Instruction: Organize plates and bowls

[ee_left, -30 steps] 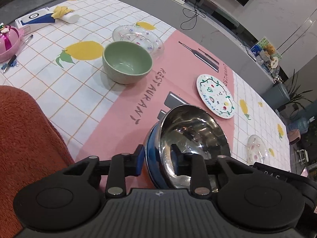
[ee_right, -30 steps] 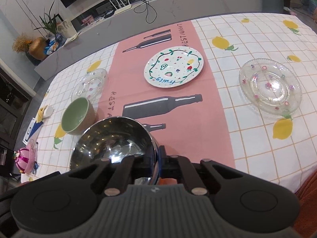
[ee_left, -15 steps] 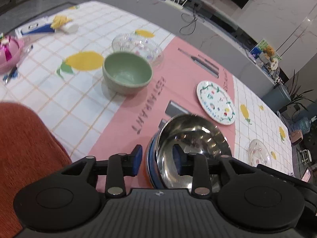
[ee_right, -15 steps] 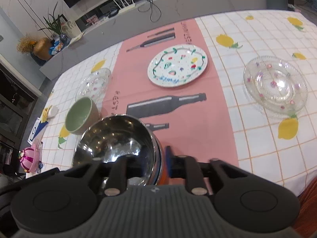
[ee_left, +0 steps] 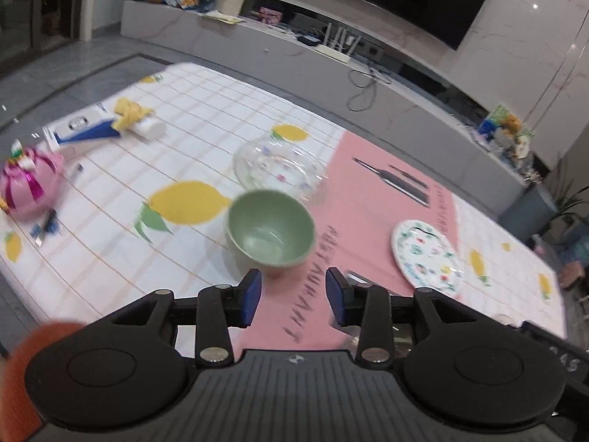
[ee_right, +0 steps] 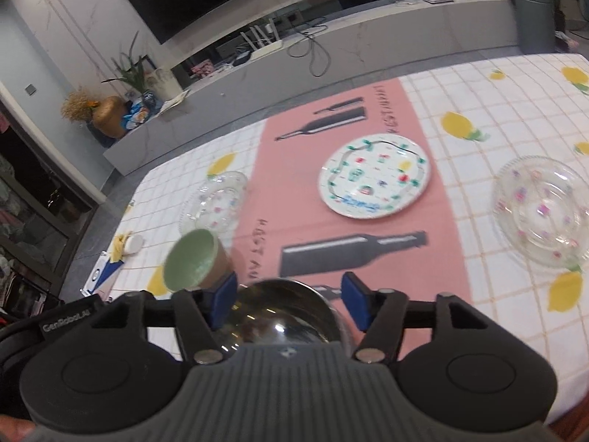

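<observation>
Lemon-print tablecloth [ee_right: 478,84], dishes scattered. You just let go of steel bowl [ee_right: 287,313]: left gripper [ee_left: 293,296] and right gripper [ee_right: 287,304] both opening, empty, lifted clear. Bowl sits near table edge. Green bowl [ee_left: 270,234] ahead looks next to stack.

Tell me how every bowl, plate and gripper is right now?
Steel bowl: upright, released.
Green bowl: upright, empty.
Painted plate: flat, empty.
Glass plates: flat, apart.
Left gripper: opening, nothing between.
Right gripper: opening over steel bowl, pads clear.
</observation>
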